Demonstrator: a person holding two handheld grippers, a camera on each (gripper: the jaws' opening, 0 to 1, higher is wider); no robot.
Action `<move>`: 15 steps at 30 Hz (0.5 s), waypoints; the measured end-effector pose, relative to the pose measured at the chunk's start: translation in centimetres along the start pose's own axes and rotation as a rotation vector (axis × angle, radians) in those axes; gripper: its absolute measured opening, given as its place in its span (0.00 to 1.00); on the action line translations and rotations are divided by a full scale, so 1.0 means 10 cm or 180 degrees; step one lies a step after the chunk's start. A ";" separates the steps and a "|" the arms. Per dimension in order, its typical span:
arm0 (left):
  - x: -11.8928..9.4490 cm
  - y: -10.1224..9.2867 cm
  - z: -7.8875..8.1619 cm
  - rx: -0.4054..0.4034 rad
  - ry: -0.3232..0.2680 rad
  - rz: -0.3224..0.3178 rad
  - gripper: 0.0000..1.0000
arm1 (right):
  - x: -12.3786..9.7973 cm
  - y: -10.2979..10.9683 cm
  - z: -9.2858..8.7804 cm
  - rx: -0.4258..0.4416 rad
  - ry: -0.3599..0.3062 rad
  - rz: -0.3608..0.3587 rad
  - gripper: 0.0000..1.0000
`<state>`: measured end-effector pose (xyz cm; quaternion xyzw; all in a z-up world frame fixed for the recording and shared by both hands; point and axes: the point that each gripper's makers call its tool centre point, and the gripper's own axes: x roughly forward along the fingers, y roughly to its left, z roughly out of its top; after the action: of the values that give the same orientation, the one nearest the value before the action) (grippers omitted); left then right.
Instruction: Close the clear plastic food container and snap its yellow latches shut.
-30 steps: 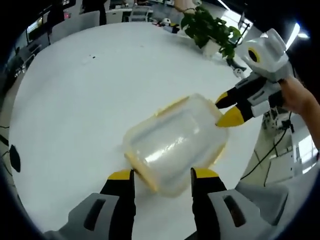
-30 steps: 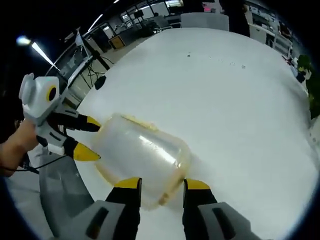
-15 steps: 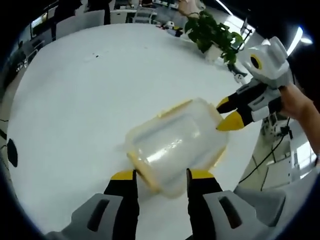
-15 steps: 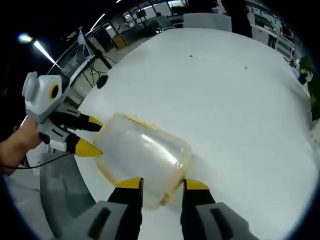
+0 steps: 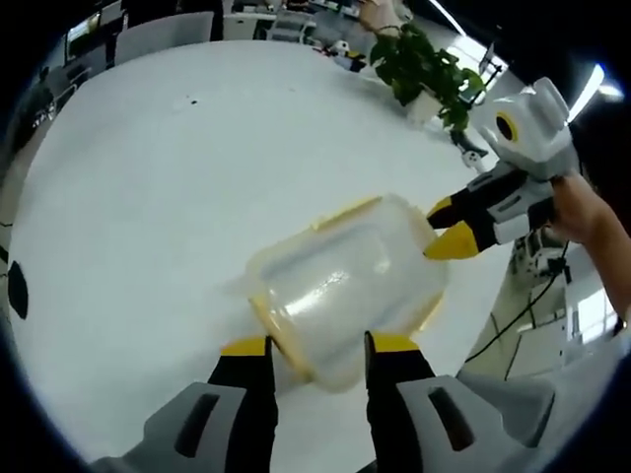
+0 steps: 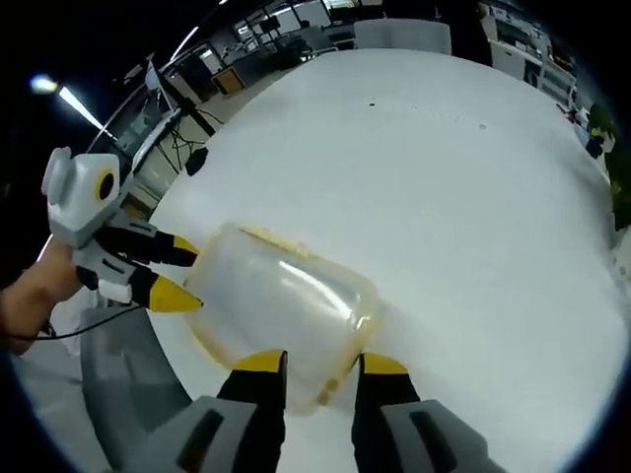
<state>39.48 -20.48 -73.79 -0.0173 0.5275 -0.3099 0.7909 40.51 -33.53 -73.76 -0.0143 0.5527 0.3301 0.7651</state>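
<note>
Left gripper view: clear food container (image 5: 345, 286) lies centre on the white bench (image 5: 148, 197). Left tongs (image 5: 317, 345) narrowly pinch its 6 o'clock end; right tongs (image 5: 446, 225) straddle its 2 o'clock end. Uneven squeezing could skid it off.

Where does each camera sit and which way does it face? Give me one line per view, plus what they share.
Left gripper view: rides the left gripper, looking along its jaws at the clear container on the white table; the right gripper and the person's hand enter from the right.
Right gripper view: rides the right gripper, facing the same container from the opposite end; the left gripper and a hand enter from the left.
Shared: the container, the table, both grippers.
</note>
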 end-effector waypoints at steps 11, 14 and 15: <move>0.00 0.00 0.00 0.0034 0.0001 0.0000 0.33 | -0.02 0.00 -0.01 -0.0044 0.0012 -0.0027 0.25; 0.00 0.00 0.01 -0.0005 0.0015 -0.0009 0.34 | -0.02 0.00 -0.03 -0.0089 0.0015 0.0008 0.25; 0.00 0.01 0.01 -0.0018 0.0021 -0.0015 0.34 | -0.02 0.01 -0.02 -0.0095 0.0017 0.0008 0.25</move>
<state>39.58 -20.47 -73.81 -0.0198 0.5309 -0.3103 0.7883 40.24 -33.70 -73.63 -0.0259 0.5498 0.3392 0.7629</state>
